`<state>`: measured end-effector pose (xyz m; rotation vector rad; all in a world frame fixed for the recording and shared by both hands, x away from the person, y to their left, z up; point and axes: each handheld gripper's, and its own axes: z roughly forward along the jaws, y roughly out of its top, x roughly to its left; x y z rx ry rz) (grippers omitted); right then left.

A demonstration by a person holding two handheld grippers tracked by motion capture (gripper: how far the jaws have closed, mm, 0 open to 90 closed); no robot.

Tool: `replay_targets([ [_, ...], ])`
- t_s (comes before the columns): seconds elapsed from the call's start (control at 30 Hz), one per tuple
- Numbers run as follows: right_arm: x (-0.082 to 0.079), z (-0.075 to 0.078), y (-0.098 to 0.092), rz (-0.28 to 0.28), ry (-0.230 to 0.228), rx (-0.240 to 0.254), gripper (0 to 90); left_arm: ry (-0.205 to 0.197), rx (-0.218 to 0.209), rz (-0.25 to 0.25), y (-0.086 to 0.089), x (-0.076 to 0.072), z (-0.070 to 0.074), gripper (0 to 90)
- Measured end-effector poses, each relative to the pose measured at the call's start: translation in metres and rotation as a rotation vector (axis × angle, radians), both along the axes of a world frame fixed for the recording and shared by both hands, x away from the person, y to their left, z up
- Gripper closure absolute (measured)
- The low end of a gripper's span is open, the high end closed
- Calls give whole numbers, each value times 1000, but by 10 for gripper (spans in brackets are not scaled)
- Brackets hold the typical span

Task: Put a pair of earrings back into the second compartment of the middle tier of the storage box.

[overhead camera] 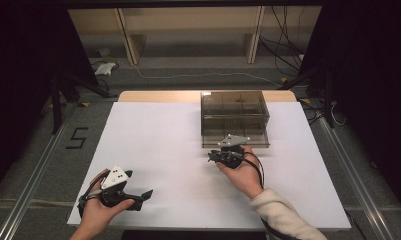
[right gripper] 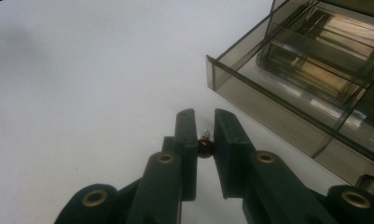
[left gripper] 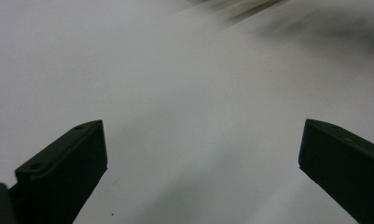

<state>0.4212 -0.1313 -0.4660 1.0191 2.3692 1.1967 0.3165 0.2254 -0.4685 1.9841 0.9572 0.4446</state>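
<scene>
A small dark red bead (right gripper: 205, 145) with a tiny metal loop at its top is gripped between the two black jaws of the right gripper (right gripper: 204, 122), well back from the tips, and the jaws are clenched on it from both sides. The bead is roundish, so little of a long axis can be told; its loop end is pointed forward along the jaws, toward their tips. In the high view the right gripper (overhead camera: 227, 156) is held above the white worktop (overhead camera: 158, 150), right of the middle, just in front of the smoked transparent drawer box (overhead camera: 234, 117) that is placed at the far edge, toward the far right corner. The box's lowest drawer (right gripper: 287, 100) is seen drawn out toward the person, its near corner just beside the right gripper's jaws, and dividers can be made out inside the box. The bead itself is too small to be made out from above. The left gripper (overhead camera: 130, 197) is held near the near left corner of the worktop, well apart from the box; its jaws are spread wide over bare white surface, with nothing between them (left gripper: 201, 163). A pale sleeve (overhead camera: 283, 215) is seen at the near edge.
</scene>
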Motion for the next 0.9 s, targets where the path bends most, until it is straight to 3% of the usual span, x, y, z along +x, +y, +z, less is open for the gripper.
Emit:
replay_targets([
  [0.9, -2, 6, -17, -34, -20, 17, 807, -1, -1, 2, 0, -1, 0, 8],
])
